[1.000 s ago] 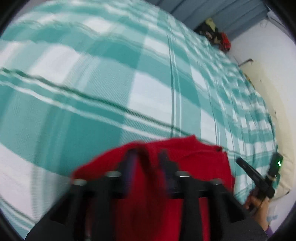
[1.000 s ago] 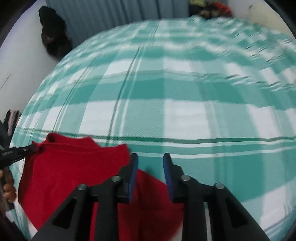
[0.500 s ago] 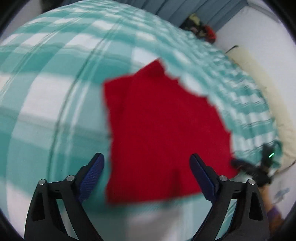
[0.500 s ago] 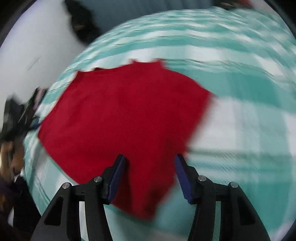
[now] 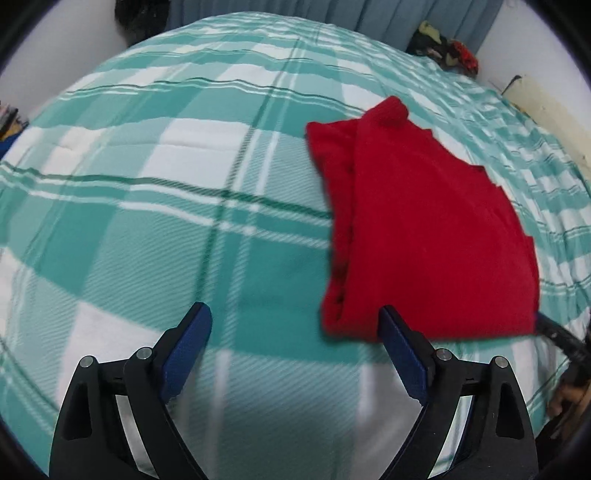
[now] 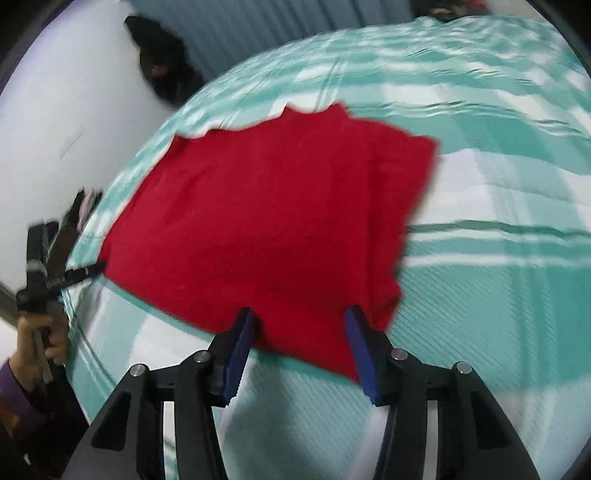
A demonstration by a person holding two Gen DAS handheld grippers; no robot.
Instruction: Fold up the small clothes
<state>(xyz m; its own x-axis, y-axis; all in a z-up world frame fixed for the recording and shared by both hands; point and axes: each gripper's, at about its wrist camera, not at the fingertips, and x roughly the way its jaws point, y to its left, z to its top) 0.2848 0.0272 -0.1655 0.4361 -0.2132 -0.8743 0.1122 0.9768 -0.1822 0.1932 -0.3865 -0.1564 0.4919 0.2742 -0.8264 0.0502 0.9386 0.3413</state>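
Note:
A folded red garment (image 5: 424, 236) lies flat on the teal and white plaid bedspread (image 5: 184, 229). My left gripper (image 5: 295, 325) is open and empty, hovering above the bed to the left of the garment's near edge. The garment also shows in the right wrist view (image 6: 273, 221). My right gripper (image 6: 301, 325) is open and empty, raised just over the garment's near edge. The left gripper appears at the far left of the right wrist view (image 6: 74, 273), held in a hand.
A dark pile of clothes (image 5: 447, 48) lies at the far end of the bed by the grey curtain (image 5: 369, 14). A dark object (image 6: 162, 74) sits by the white wall. A cream pillow (image 5: 546, 114) lies along the bed's right edge.
Both grippers have let go of the red garment and opened. The garment now lies folded on the bed, and both grippers have pulled back and up from it.

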